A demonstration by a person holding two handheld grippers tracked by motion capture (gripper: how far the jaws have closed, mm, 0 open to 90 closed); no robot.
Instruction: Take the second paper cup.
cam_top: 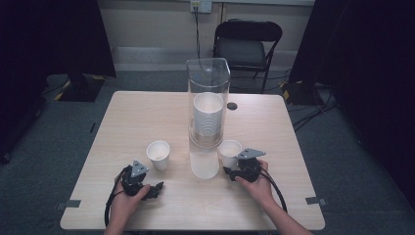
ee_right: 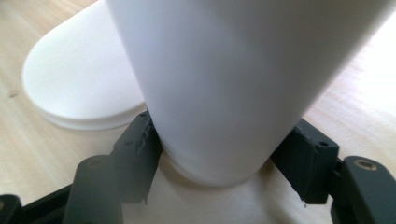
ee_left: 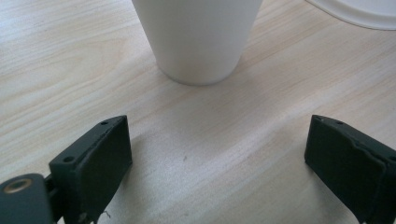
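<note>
Right gripper [ee_right: 217,158] jaws clamp a plain, unlabelled paper cup [ee_right: 233,79]

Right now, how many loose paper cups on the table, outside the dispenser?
2. One cup stands ahead of the open left gripper; the other cup sits between the right gripper's jaws. The dispenser holds a stack besides.

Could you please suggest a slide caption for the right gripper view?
Right tongs closed around the base of a white paper cup standing on the wooden table, beside the dispenser's white base.

Two paper cups [cam_top: 158,154] flanking a seemingly clear dispenser [cam_top: 208,103]
</note>
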